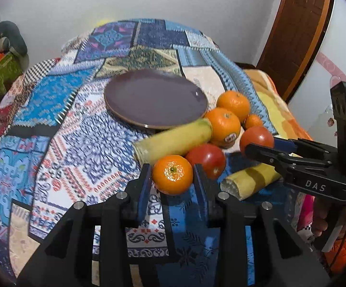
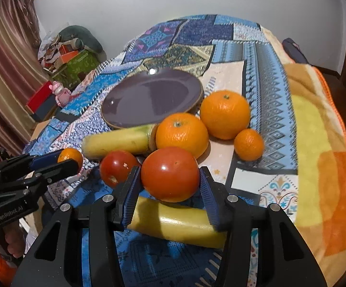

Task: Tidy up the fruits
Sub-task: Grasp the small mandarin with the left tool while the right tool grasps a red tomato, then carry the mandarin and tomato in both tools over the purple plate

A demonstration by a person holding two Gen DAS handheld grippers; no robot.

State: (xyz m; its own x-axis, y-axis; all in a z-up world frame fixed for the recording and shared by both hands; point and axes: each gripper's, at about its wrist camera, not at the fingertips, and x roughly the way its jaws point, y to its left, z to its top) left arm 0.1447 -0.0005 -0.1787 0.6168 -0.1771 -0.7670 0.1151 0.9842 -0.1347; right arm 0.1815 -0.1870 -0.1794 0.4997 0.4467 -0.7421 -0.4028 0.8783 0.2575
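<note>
My left gripper (image 1: 173,180) is shut on a small mandarin (image 1: 172,175), its blue pads pressing both sides. My right gripper (image 2: 169,187) is shut on a red tomato (image 2: 170,174). Each gripper shows in the other's view: the left gripper (image 2: 70,161) with the mandarin (image 2: 72,155), and the held tomato (image 1: 256,137) at the right. A second tomato (image 2: 118,167), two large oranges (image 2: 182,135) (image 2: 224,113) and a small mandarin (image 2: 249,144) lie on the cloth. The purple plate (image 2: 151,98) behind them holds nothing.
Two yellow-green stalk pieces lie among the fruit, one (image 2: 115,141) by the plate and one (image 2: 177,222) under my right gripper. A patterned cloth (image 1: 77,143) covers the table, with an orange blanket (image 2: 316,143) at its right. Boxes and clutter (image 2: 72,57) stand at the far left.
</note>
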